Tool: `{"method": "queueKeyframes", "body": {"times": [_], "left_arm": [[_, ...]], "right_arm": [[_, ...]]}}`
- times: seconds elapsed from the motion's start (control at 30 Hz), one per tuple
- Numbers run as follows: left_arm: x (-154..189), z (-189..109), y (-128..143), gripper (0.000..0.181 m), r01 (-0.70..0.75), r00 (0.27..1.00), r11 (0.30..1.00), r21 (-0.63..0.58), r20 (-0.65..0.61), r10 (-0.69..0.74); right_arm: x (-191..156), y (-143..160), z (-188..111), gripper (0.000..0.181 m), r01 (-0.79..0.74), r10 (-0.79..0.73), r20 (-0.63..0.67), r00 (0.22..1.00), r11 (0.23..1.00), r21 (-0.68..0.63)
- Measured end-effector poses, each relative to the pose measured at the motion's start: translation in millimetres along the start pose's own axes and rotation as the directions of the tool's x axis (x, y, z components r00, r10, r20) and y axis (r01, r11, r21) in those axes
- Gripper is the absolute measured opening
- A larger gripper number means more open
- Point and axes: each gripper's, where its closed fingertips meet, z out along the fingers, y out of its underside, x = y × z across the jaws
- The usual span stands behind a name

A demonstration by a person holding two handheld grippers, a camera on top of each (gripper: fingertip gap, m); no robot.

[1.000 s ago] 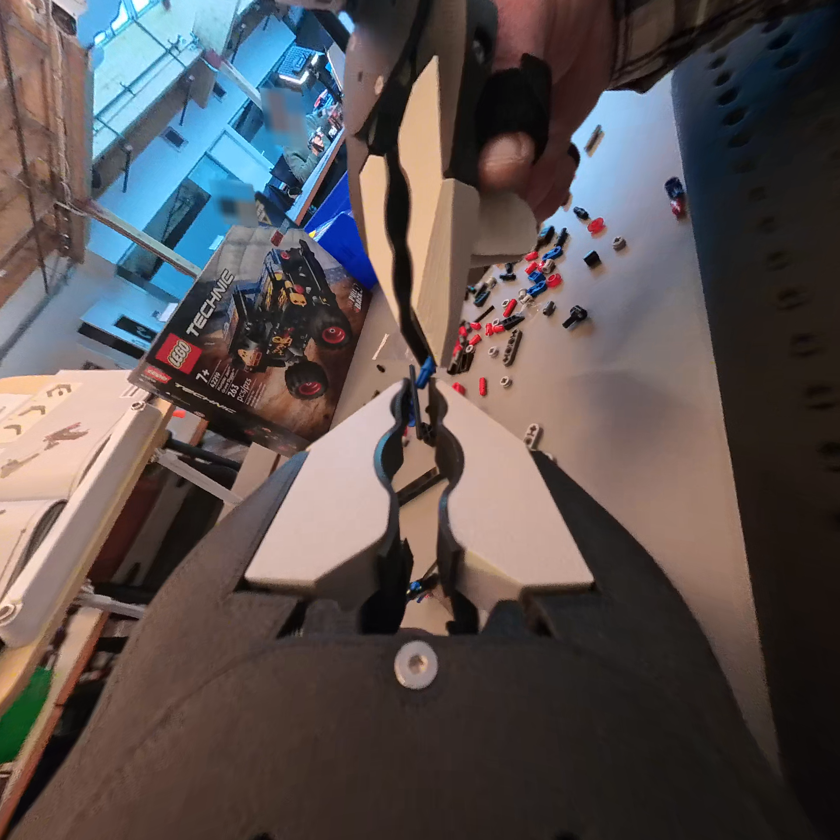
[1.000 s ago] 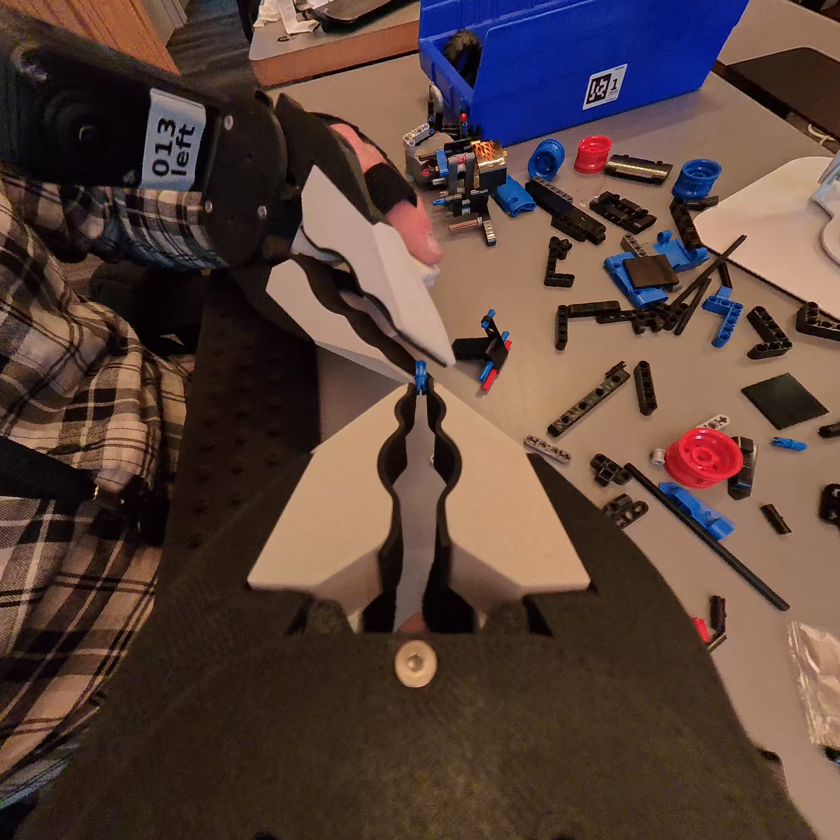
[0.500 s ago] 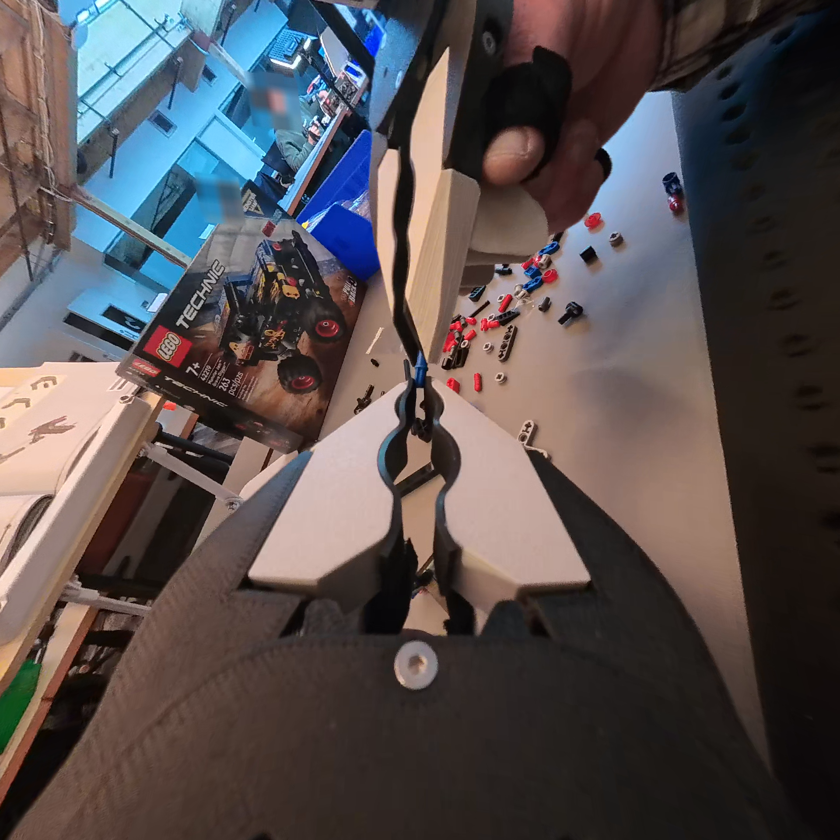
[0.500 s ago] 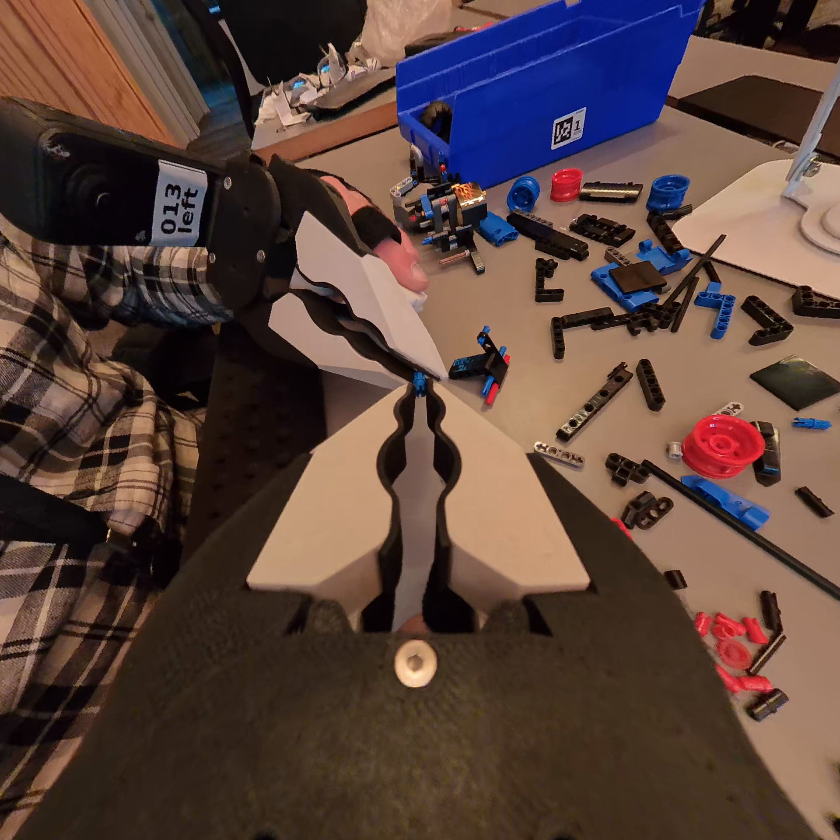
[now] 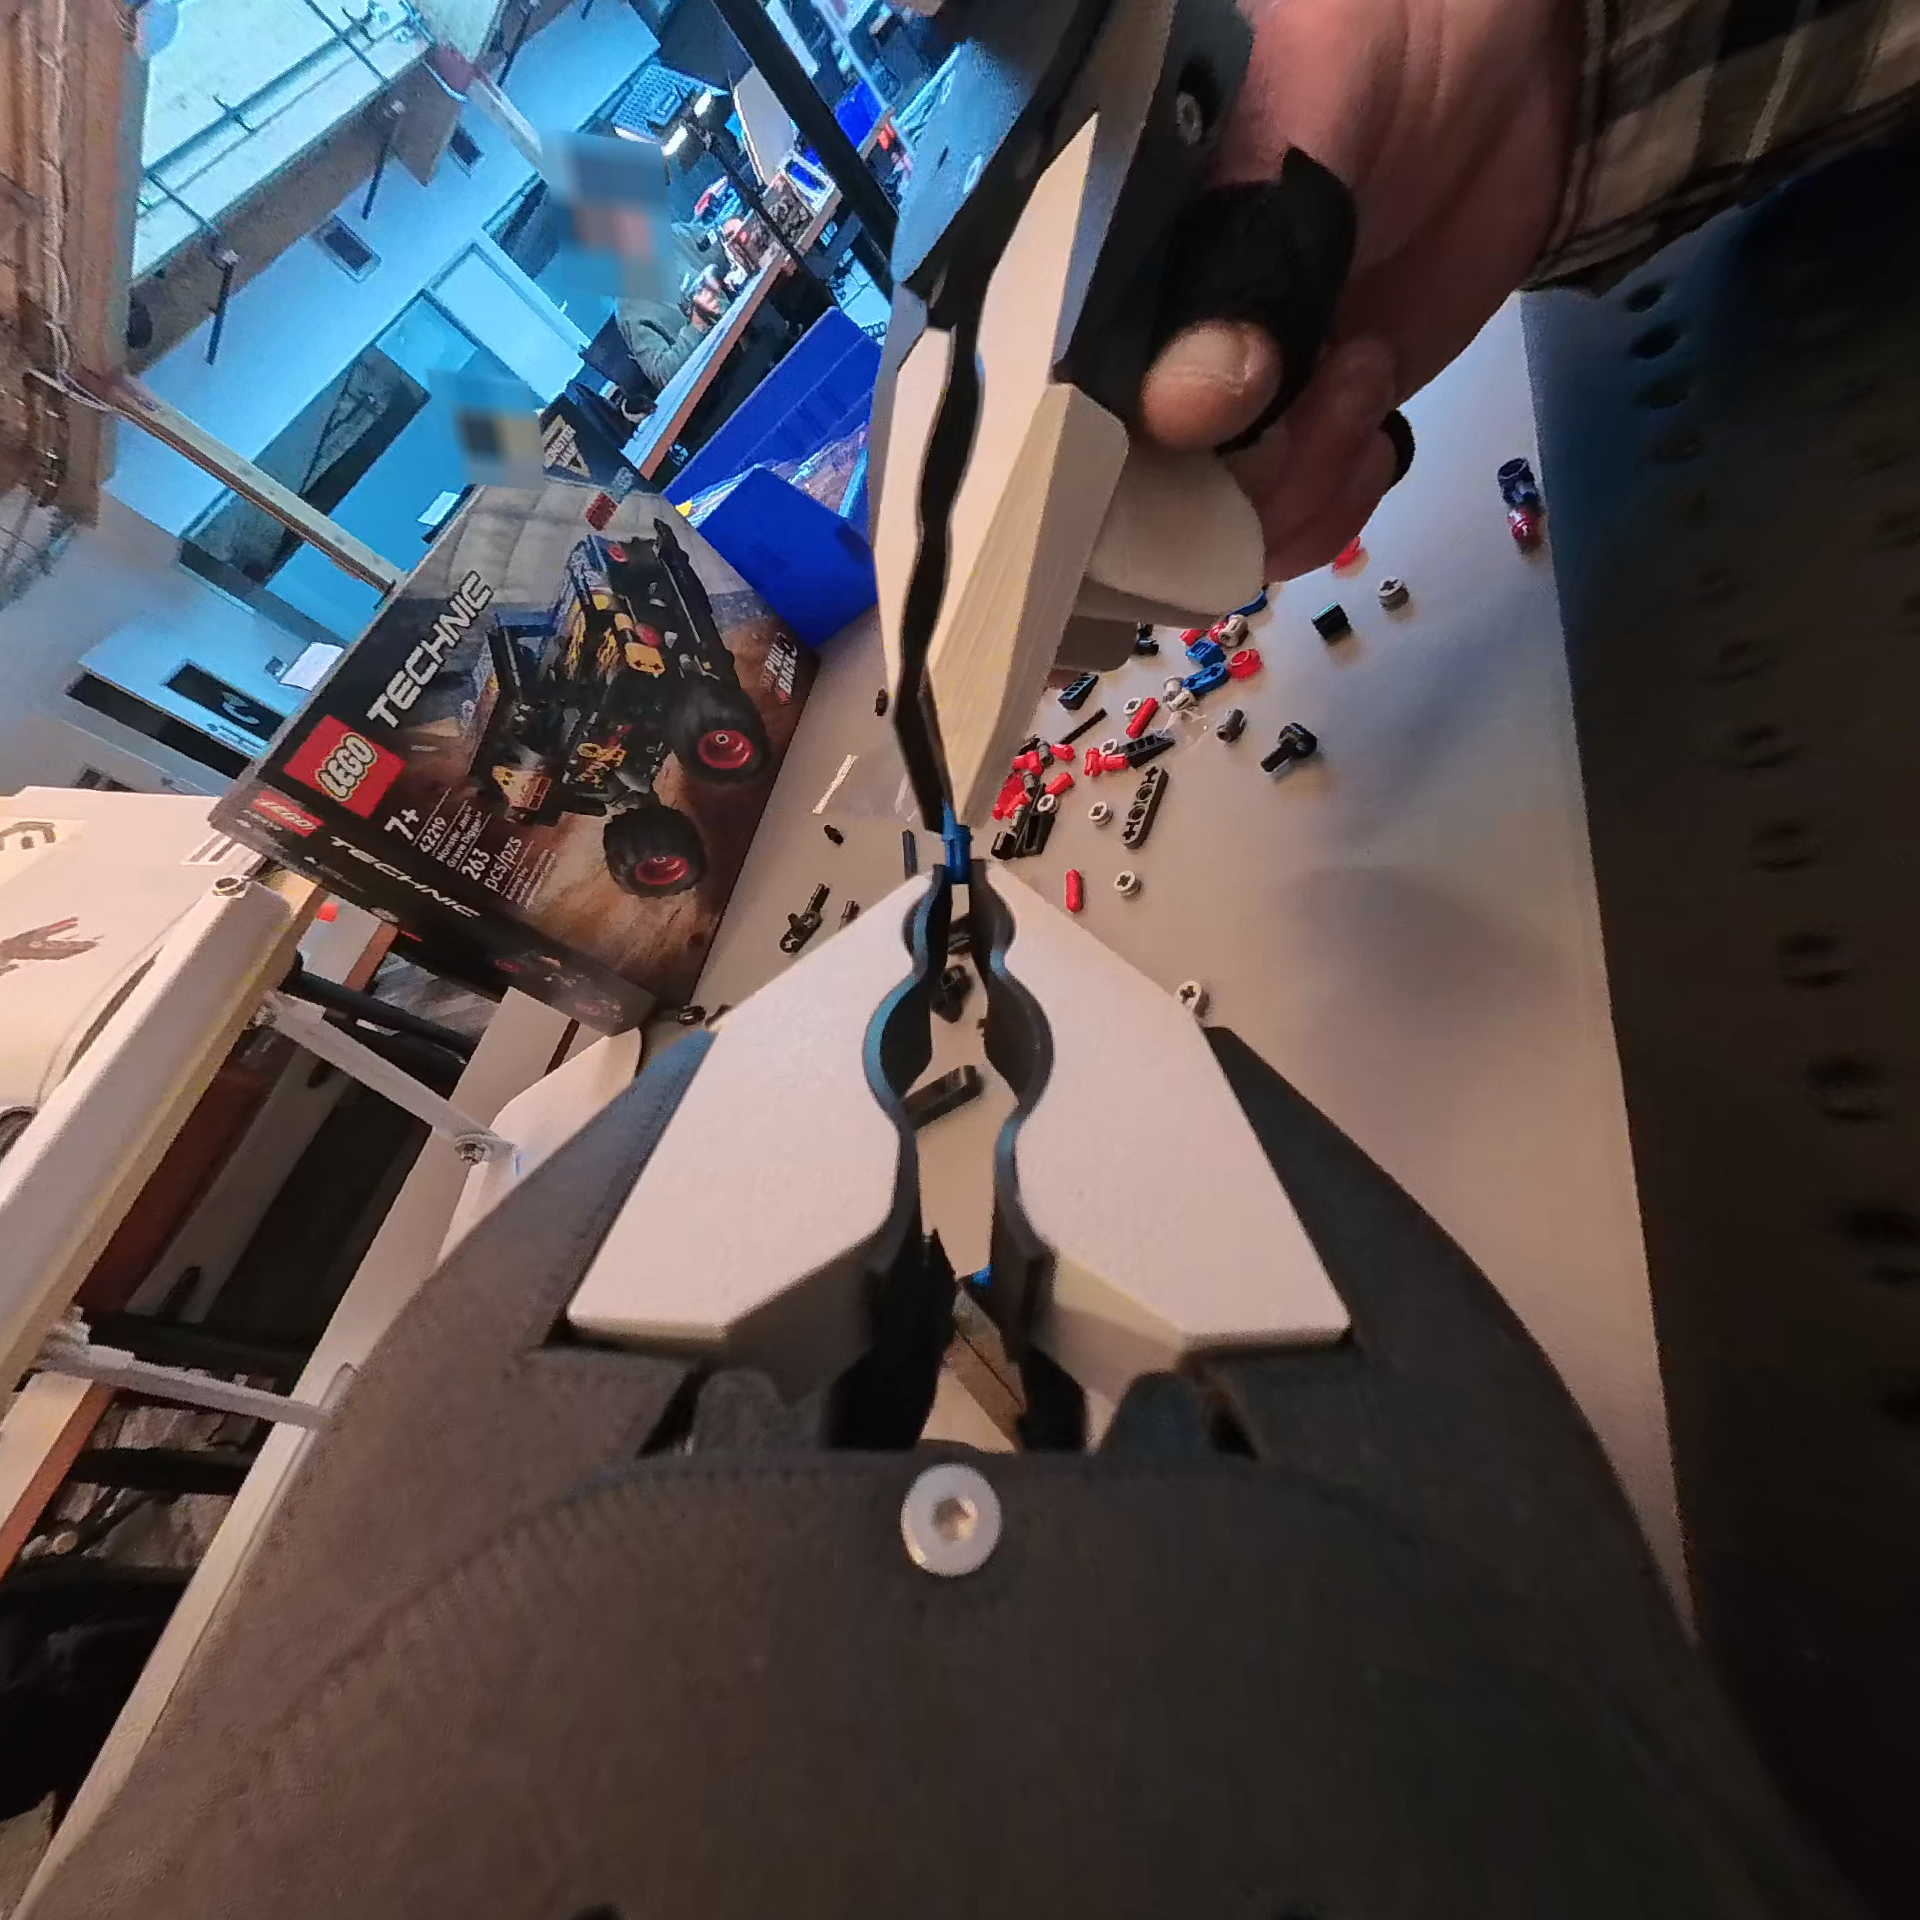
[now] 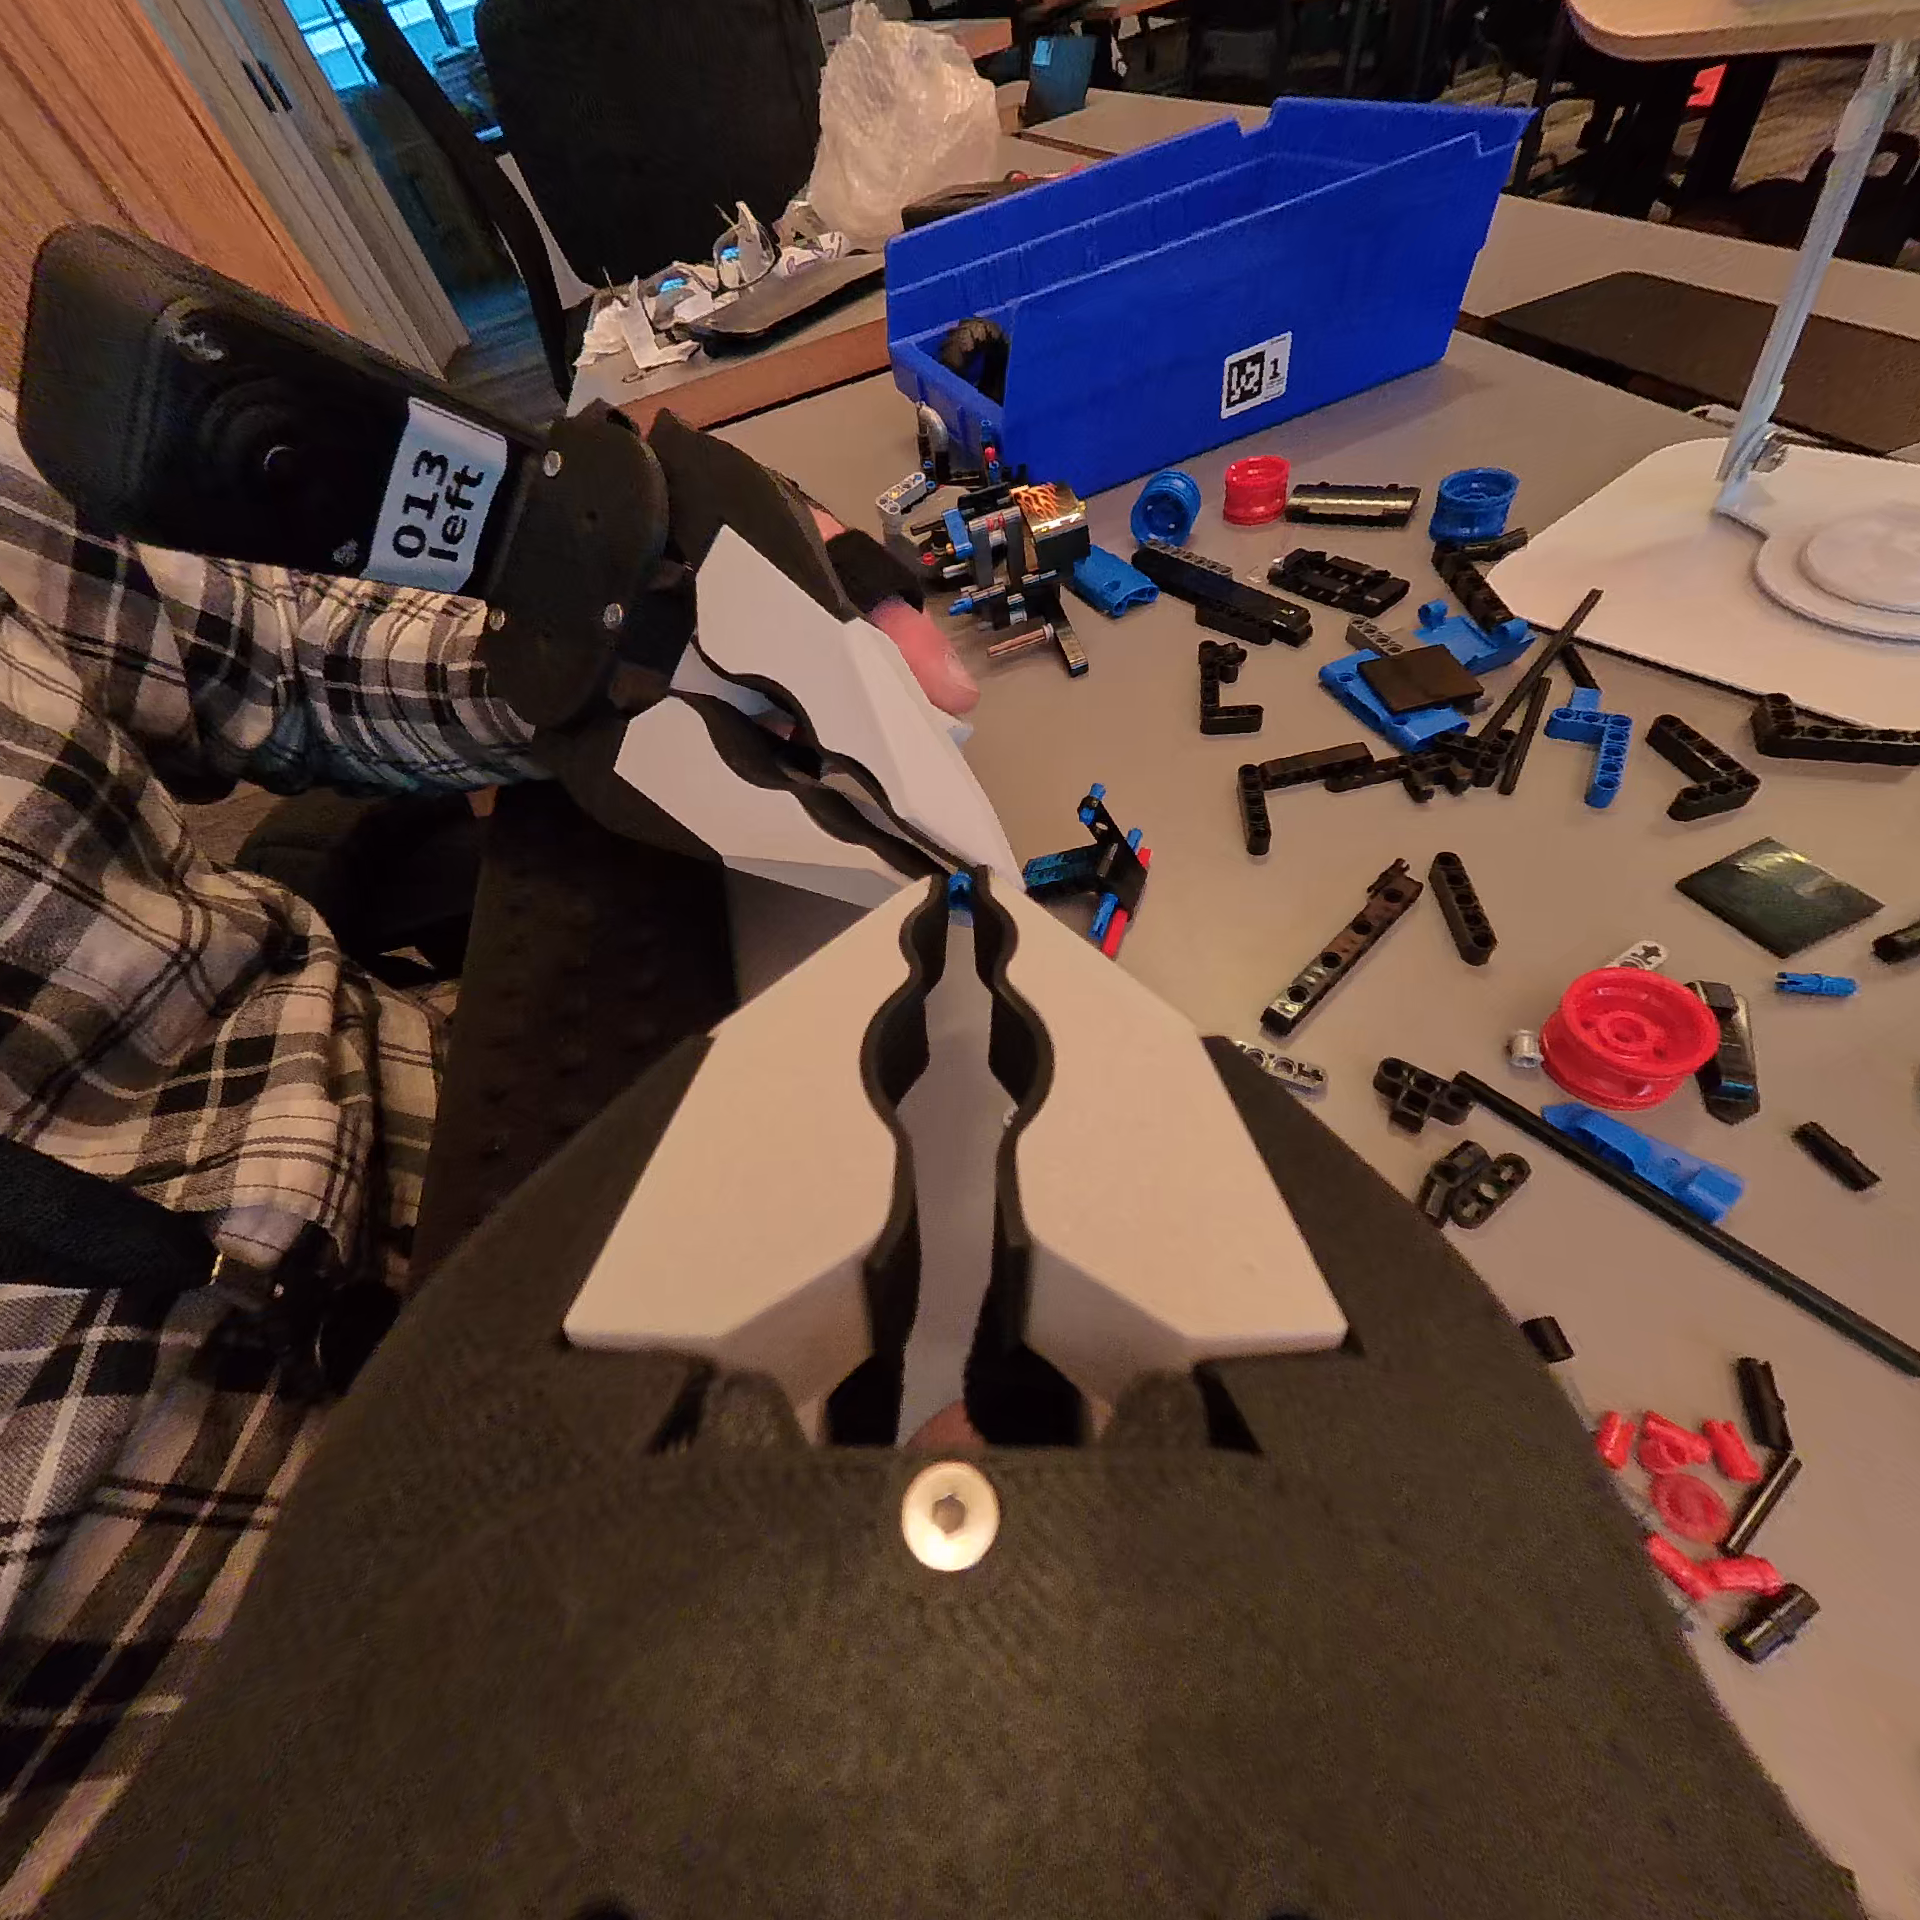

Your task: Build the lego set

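Each wrist camera sits close behind its own white fingers, facing the other; both share the small blue plastic pin (image 5: 954,844) (image 6: 960,886) and grey table (image 5: 1351,997) (image 6: 1195,935).

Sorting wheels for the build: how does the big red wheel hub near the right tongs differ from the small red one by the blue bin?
The big red hub lies among black parts well clear of the blue bin; the small red hub sits just before it, between two blue hubs. The big one looks wider. Both are red and lie loose on the table.
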Motion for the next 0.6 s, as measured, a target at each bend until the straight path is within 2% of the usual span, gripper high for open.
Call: {"method": "queueKeyframes", "body": {"times": [0.17, 0.27, 0.37, 0.43, 0.6], "left_arm": [[9, 5, 8, 0.001, 0.025, 0.998, 0.999, -0.04, -0.059, -0.027], [33, 8, 28, 0.013, 0.063, 0.974, 0.985, -0.162, -0.205, -0.096], [48, 4, 36, 0.01, -0.016, 0.961, 0.979, -0.204, -0.275, -0.041], [58, 4, 36, 0.009, -0.009, 0.945, 0.977, -0.212, -0.322, -0.061], [66, 8, 43, 0.006, -0.036, 0.939, 0.973, -0.23, -0.342, -0.046]], "right_arm": [[2, 9, 1, 0.001, 0.046, -0.048, -0.024, 0.999, 0.997, -0.058], [11, 23, 1, 0.001, 0.119, -0.132, -0.066, 0.989, 0.978, -0.172], [18, 45, 4, 0.001, 0.223, -0.26, -0.063, 0.964, 0.91, -0.35], [21, 59, 8, 0.001, 0.278, -0.322, -0.022, 0.946, 0.849, -0.449], [25, 73, 18, 0.001, 0.367, -0.399, 0.072, 0.914, 0.74, -0.564]]}}
